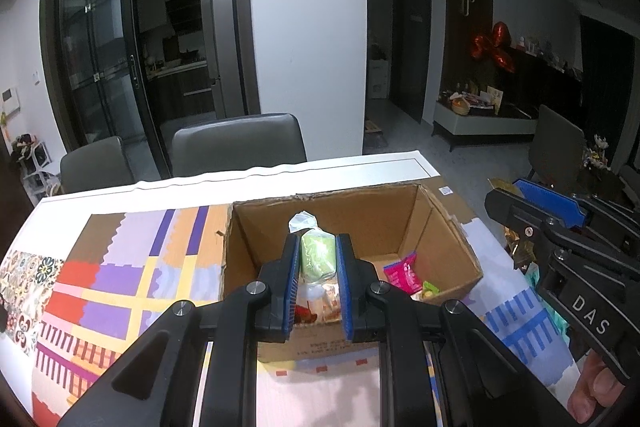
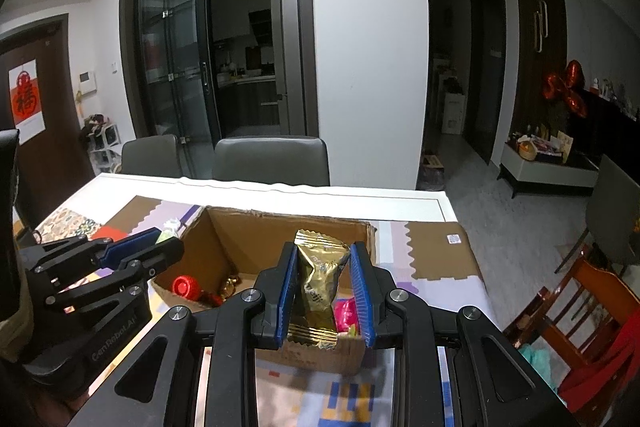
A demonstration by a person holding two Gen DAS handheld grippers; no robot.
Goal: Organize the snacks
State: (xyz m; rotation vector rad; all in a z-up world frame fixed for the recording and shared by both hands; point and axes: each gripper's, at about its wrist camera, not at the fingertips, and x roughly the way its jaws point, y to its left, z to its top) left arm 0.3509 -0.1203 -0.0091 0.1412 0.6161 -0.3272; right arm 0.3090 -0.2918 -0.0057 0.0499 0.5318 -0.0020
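Two readable markings: "DAS" on the right claw (image 1: 536,223), "CanRobot.AI" on the left claw (image 2: 148,247).

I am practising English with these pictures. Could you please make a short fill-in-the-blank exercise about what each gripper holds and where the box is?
1. The left gripper is shut on a snack in a pale ____ wrapper.
2. The right gripper is shut on a snack packet of ____ colour.
3. Both grippers are above an open ____ box.
4. Inside the box lies a ____ packet.

Missing words: green; gold; cardboard; pink
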